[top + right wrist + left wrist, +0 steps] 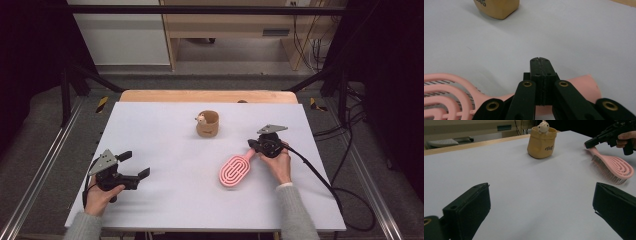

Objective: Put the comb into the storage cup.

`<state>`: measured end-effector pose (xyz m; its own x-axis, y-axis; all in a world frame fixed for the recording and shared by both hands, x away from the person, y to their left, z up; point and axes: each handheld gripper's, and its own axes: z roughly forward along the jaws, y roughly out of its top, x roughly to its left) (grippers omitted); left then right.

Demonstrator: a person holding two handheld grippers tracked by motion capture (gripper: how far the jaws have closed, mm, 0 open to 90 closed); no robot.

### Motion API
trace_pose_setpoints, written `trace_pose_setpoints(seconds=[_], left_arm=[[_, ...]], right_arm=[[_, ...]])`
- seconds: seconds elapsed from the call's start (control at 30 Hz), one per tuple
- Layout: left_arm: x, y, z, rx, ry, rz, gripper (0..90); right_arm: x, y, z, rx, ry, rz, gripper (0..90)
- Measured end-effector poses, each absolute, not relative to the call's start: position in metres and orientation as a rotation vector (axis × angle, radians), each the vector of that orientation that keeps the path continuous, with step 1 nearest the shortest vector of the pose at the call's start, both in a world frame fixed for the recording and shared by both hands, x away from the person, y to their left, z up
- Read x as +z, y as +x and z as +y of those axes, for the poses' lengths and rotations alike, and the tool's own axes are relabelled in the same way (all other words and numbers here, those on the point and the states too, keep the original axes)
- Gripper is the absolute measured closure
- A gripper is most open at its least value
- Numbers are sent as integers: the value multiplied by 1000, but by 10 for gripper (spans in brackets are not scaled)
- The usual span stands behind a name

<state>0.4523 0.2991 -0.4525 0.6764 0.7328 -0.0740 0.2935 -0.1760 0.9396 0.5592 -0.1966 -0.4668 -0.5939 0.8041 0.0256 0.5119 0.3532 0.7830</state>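
High view: white table, pink hairbrush lying right of centre, head toward the near edge, handle slanting up to the right gripper; tan pouch with small figure on its rim farther back, well apart; left gripper near the left edge, jaws spread wide, nothing between them. Right gripper view: jaws pressed together, pad to pad, above the pink handle, no part of the handle visibly between the pads; grip on the brush cannot be told.
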Motion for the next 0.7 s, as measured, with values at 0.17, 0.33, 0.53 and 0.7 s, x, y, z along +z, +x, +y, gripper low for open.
trace_pose_setpoints(seconds=[0.17, 0.33, 0.53, 0.7], left_arm=[[-452, 452, 299, 484, 1757, 823, 13], [-452, 452, 299, 484, 1756, 824, 13], [-452, 452, 299, 486, 1755, 825, 13], [-452, 452, 299, 488, 1755, 827, 13]], right_arm=[[-467, 558, -197, 1081, 1154, 2268, 900], [-466, 556, -198, 1057, 1159, 2272, 898], [-465, 552, -204, 1047, 1172, 2266, 897], [-463, 548, -209, 1044, 1177, 2269, 896]])
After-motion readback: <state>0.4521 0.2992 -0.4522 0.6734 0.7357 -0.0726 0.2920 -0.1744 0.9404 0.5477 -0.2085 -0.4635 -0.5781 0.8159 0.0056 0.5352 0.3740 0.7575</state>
